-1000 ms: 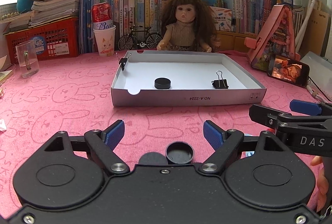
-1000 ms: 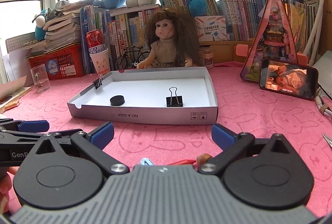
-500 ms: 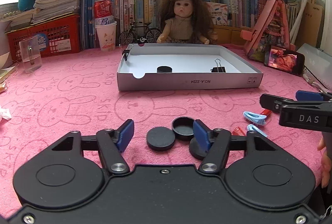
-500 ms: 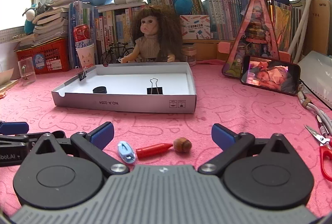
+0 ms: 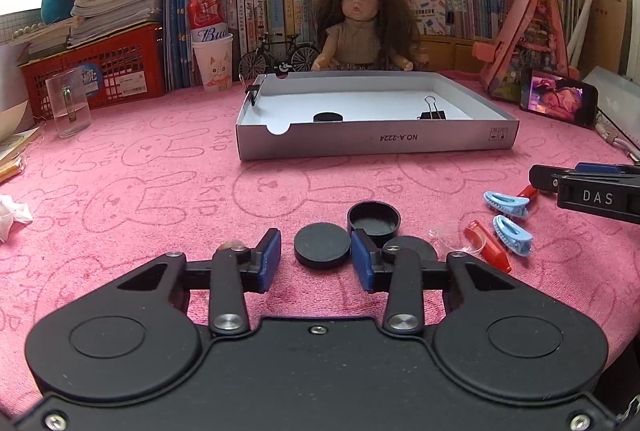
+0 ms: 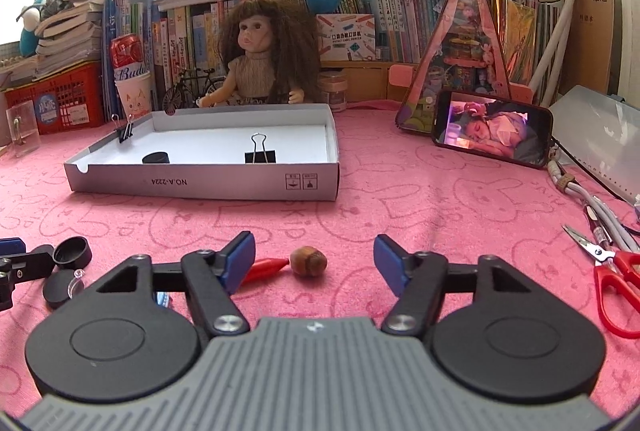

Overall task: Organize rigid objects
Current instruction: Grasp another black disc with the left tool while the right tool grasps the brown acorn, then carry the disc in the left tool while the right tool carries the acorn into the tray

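The left gripper (image 5: 316, 257) sits low on the pink counter (image 5: 140, 191), jaws released around a flat black disc (image 5: 322, 245). An upturned black cap (image 5: 374, 218) touches the right jaw and could get knocked or pinched too. The right gripper (image 6: 314, 263) straddles a brown nut (image 6: 308, 261), jaws released; it may roll. The white box (image 5: 376, 141) lies near the far edge.

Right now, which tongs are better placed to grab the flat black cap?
Left. The left tongs are open with the flat black cap directly between the fingers. The right tongs are open around the brown nut, with the cap off to their left.
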